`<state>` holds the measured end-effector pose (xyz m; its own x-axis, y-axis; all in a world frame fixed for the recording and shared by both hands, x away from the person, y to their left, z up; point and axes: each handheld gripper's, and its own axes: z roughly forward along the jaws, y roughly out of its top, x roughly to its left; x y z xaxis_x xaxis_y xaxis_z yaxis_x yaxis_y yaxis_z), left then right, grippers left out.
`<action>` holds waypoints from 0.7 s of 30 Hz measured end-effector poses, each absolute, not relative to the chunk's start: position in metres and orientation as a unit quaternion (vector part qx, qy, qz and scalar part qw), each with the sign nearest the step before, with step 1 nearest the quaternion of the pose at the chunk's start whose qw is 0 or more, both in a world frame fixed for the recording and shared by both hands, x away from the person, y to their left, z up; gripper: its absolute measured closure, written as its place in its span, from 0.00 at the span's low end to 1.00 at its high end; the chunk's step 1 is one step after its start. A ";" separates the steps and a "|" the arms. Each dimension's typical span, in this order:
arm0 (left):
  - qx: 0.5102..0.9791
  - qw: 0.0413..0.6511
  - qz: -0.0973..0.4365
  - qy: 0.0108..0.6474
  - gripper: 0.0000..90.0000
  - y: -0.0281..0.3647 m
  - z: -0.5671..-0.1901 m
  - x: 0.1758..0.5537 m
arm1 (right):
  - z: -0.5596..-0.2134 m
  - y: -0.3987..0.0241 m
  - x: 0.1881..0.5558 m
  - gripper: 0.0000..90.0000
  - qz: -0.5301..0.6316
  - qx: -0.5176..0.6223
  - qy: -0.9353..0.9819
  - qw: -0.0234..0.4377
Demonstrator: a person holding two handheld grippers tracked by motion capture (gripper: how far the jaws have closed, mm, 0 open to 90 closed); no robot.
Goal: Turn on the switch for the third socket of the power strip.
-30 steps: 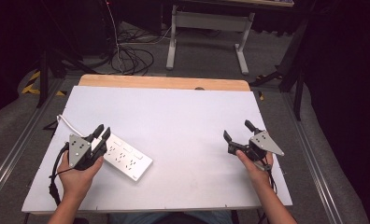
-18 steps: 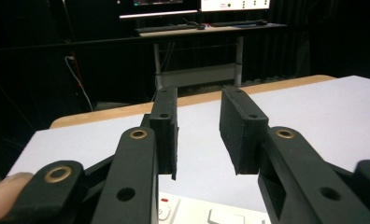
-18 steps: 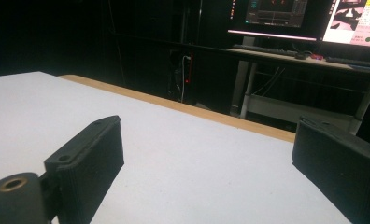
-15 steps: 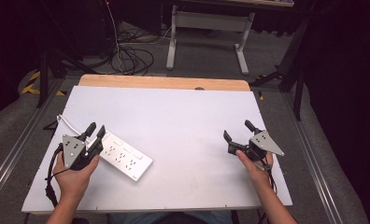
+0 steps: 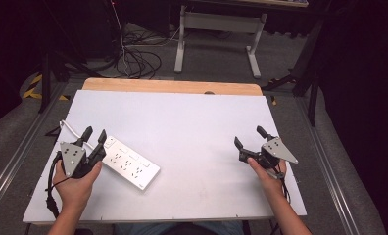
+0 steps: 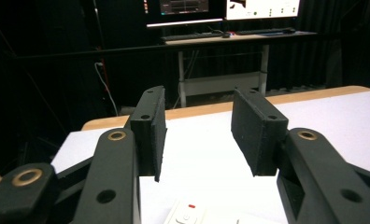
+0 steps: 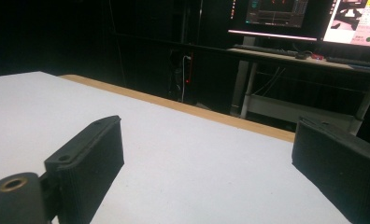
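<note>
Left hand-held gripper (image 5: 95, 137) just opening beside power strip (image 5: 131, 163).

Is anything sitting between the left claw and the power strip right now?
Nothing visible. The left claw hovers at the power strip's switch end, its jaws having just been opening with only bare white table between them. In the left gripper view the strip's switch end lies just below the jaws, unobstructed.

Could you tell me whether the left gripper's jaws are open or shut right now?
Open. The left gripper shows a clear gap between its pads, with nothing between them; its jaws have just been opening. The power strip lies flat beside it.
</note>
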<state>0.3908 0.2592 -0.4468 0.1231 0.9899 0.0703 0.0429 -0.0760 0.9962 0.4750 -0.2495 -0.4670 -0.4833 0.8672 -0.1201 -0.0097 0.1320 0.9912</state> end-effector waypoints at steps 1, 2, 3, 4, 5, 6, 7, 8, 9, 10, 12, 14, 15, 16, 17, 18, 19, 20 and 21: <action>0.559 0.498 0.477 0.460 0.60 0.259 -0.447 0.390 | -0.467 -0.249 0.475 0.10 0.568 0.332 0.647 0.386; 0.558 0.497 0.479 0.460 0.60 0.258 -0.447 0.390 | -0.467 -0.249 0.475 0.10 0.568 0.332 0.647 0.386; 0.557 0.497 0.480 0.460 0.60 0.258 -0.447 0.390 | -0.467 -0.249 0.475 0.10 0.568 0.332 0.646 0.386; 0.556 0.498 0.482 0.459 0.60 0.258 -0.447 0.389 | -0.467 -0.249 0.475 0.10 0.569 0.332 0.646 0.385; 0.554 0.496 0.485 0.459 0.59 0.257 -0.446 0.389 | -0.467 -0.249 0.475 0.10 0.569 0.332 0.646 0.385; 0.554 0.496 0.487 0.458 0.59 0.257 -0.446 0.389 | -0.467 -0.250 0.475 0.10 0.568 0.332 0.646 0.386; 0.554 0.494 0.489 0.458 0.57 0.257 -0.446 0.389 | -0.467 -0.250 0.475 0.10 0.569 0.332 0.646 0.386; 0.552 0.493 0.491 0.460 0.55 0.256 -0.446 0.388 | -0.467 -0.250 0.475 0.10 0.569 0.332 0.646 0.386; 0.550 0.494 0.490 0.462 0.54 0.256 -0.446 0.388 | -0.467 -0.250 0.475 0.10 0.569 0.332 0.646 0.386; 0.549 0.492 0.490 0.464 0.51 0.256 -0.445 0.389 | -0.467 -0.250 0.475 0.10 0.569 0.333 0.646 0.386; 0.545 0.491 0.489 0.472 0.46 0.256 -0.445 0.389 | -0.467 -0.250 0.475 0.10 0.569 0.332 0.646 0.386; 0.540 0.490 0.490 0.478 0.42 0.256 -0.445 0.390 | -0.467 -0.250 0.475 0.10 0.569 0.332 0.646 0.386; 0.535 0.491 0.489 0.483 0.40 0.256 -0.445 0.390 | -0.467 -0.250 0.475 0.10 0.569 0.332 0.646 0.386; 0.534 0.490 0.489 0.485 0.36 0.256 -0.444 0.390 | -0.467 -0.250 0.475 0.10 0.569 0.332 0.646 0.386; 0.531 0.490 0.490 0.487 0.35 0.256 -0.444 0.390 | -0.467 -0.250 0.475 0.10 0.569 0.332 0.646 0.386; 0.530 0.490 0.491 0.488 0.34 0.257 -0.444 0.390 | -0.467 -0.250 0.475 0.10 0.569 0.332 0.646 0.386; 0.529 0.490 0.491 0.489 0.32 0.257 -0.444 0.391 | -0.467 -0.250 0.475 0.10 0.569 0.332 0.646 0.386; 0.528 0.490 0.490 0.491 0.31 0.257 -0.444 0.391 | -0.467 -0.250 0.475 0.10 0.569 0.332 0.646 0.386; 0.527 0.490 0.490 0.493 0.29 0.257 -0.444 0.391 | -0.467 -0.250 0.475 0.10 0.569 0.332 0.646 0.386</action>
